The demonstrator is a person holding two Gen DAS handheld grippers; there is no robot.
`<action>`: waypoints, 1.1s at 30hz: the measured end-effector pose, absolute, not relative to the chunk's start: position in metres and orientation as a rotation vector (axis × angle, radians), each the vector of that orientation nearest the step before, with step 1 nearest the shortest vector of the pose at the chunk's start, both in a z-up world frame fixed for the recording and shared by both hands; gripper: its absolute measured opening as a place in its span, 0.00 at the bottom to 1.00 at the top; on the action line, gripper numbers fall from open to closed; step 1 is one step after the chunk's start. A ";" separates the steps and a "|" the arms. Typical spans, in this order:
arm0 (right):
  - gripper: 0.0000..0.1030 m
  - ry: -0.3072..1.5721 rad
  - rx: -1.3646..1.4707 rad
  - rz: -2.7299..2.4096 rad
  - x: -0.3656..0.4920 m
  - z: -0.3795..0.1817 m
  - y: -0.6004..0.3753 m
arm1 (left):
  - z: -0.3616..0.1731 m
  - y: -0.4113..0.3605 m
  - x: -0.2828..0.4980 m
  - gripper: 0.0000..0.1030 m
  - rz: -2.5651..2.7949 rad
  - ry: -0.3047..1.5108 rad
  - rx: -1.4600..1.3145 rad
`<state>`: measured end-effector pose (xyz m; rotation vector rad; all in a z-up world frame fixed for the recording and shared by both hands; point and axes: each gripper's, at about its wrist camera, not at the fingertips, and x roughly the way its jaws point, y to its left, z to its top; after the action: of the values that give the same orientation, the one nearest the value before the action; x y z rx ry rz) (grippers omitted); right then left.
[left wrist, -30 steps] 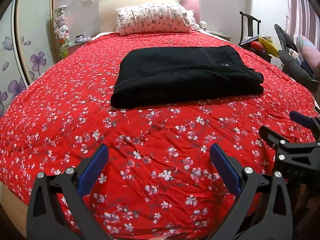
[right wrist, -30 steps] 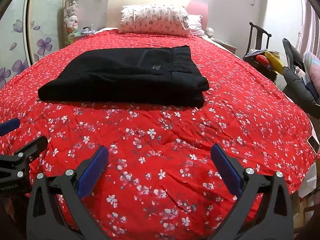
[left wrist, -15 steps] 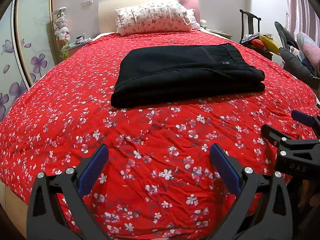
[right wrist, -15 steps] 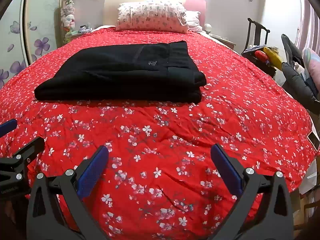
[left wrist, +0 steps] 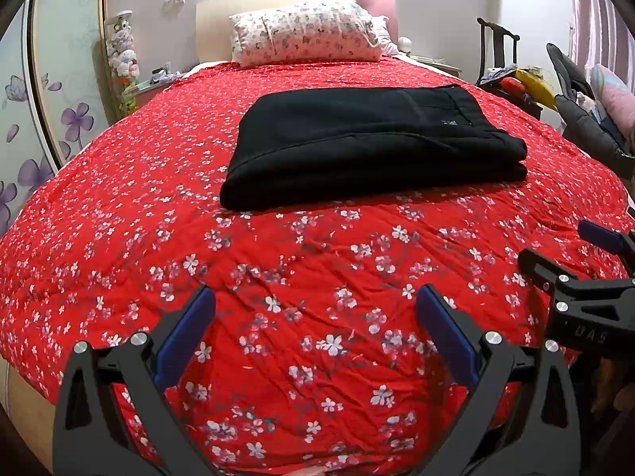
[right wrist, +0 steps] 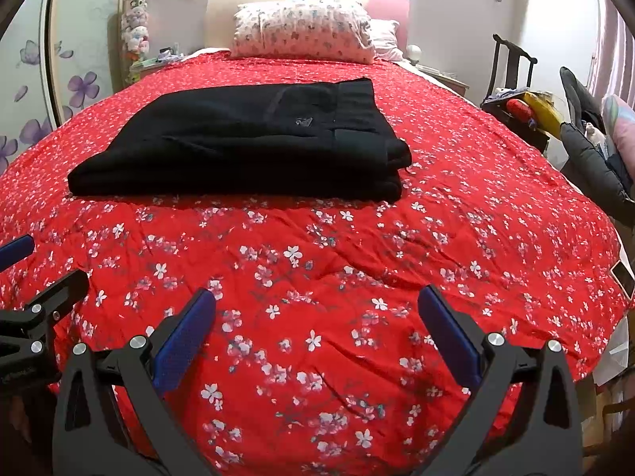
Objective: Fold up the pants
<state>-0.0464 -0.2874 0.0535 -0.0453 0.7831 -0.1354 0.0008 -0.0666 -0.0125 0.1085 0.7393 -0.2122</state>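
Black pants (left wrist: 369, 142) lie folded into a flat rectangle in the middle of the red flowered bedspread (left wrist: 301, 261); the right wrist view shows the same pants (right wrist: 246, 146) with the waistband at their right end. My left gripper (left wrist: 315, 321) hovers open over the near part of the bed, well short of the pants, nothing between its blue pads. My right gripper (right wrist: 317, 321) is open too, equally far back and empty. Each gripper shows at the edge of the other's view: the right one (left wrist: 587, 265), the left one (right wrist: 31, 281).
A flowered pillow (left wrist: 305, 35) leans on the headboard. A nightstand with stuffed toys (left wrist: 127, 59) stands at the back left beside a wardrobe with purple flowers. On the right are a dark chair piled with things (left wrist: 512, 75) and grey clothing (left wrist: 587, 127).
Both views have tilted slightly, so the pants sit a little higher and farther in frame. The pants have not moved and both grippers stay open.
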 end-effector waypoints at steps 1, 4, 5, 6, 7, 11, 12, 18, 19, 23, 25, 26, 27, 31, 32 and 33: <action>0.99 0.783 -0.045 -0.136 -0.047 0.054 -0.287 | -0.012 -0.065 0.002 0.98 -0.212 0.740 0.109; 0.99 0.784 -0.045 -0.135 -0.047 0.054 -0.288 | -0.013 -0.064 0.002 0.98 -0.213 0.740 0.108; 0.99 0.784 -0.045 -0.135 -0.046 0.054 -0.288 | -0.012 -0.065 0.002 0.98 -0.213 0.740 0.109; 0.99 0.784 -0.044 -0.135 -0.047 0.054 -0.288 | -0.012 -0.065 0.002 0.98 -0.213 0.740 0.109; 0.99 0.783 -0.045 -0.136 -0.047 0.054 -0.287 | -0.012 -0.065 0.002 0.98 -0.213 0.740 0.109; 0.99 0.783 -0.045 -0.136 -0.046 0.054 -0.288 | -0.012 -0.065 0.002 0.98 -0.213 0.740 0.108; 0.99 0.783 -0.045 -0.135 -0.046 0.054 -0.288 | -0.012 -0.065 0.002 0.98 -0.213 0.740 0.108; 0.99 0.784 -0.045 -0.135 -0.046 0.054 -0.288 | -0.012 -0.064 0.003 0.98 -0.213 0.741 0.109; 0.99 0.784 -0.045 -0.134 -0.046 0.054 -0.288 | -0.012 -0.064 0.003 0.98 -0.214 0.741 0.109; 0.99 0.784 -0.045 -0.135 -0.046 0.054 -0.288 | -0.012 -0.064 0.002 0.98 -0.213 0.741 0.108; 0.99 0.784 -0.045 -0.135 -0.046 0.054 -0.288 | -0.012 -0.064 0.003 0.98 -0.213 0.742 0.108; 0.99 0.784 -0.045 -0.135 -0.046 0.054 -0.288 | -0.012 -0.064 0.003 0.98 -0.213 0.742 0.107; 0.99 0.784 -0.045 -0.135 -0.046 0.054 -0.288 | -0.012 -0.063 0.003 0.98 -0.213 0.743 0.106; 0.99 0.784 -0.046 -0.135 -0.046 0.054 -0.288 | -0.013 -0.062 0.003 0.98 -0.213 0.743 0.107; 0.99 0.784 -0.045 -0.135 -0.046 0.054 -0.288 | -0.013 -0.062 0.003 0.98 -0.213 0.743 0.107; 0.99 0.784 -0.045 -0.134 -0.046 0.054 -0.288 | -0.013 -0.062 0.003 0.98 -0.213 0.743 0.107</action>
<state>-0.0461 -0.2881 0.0540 -0.0448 0.7845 -0.1345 0.0034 -0.0618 -0.0126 0.1074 0.7435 -0.2132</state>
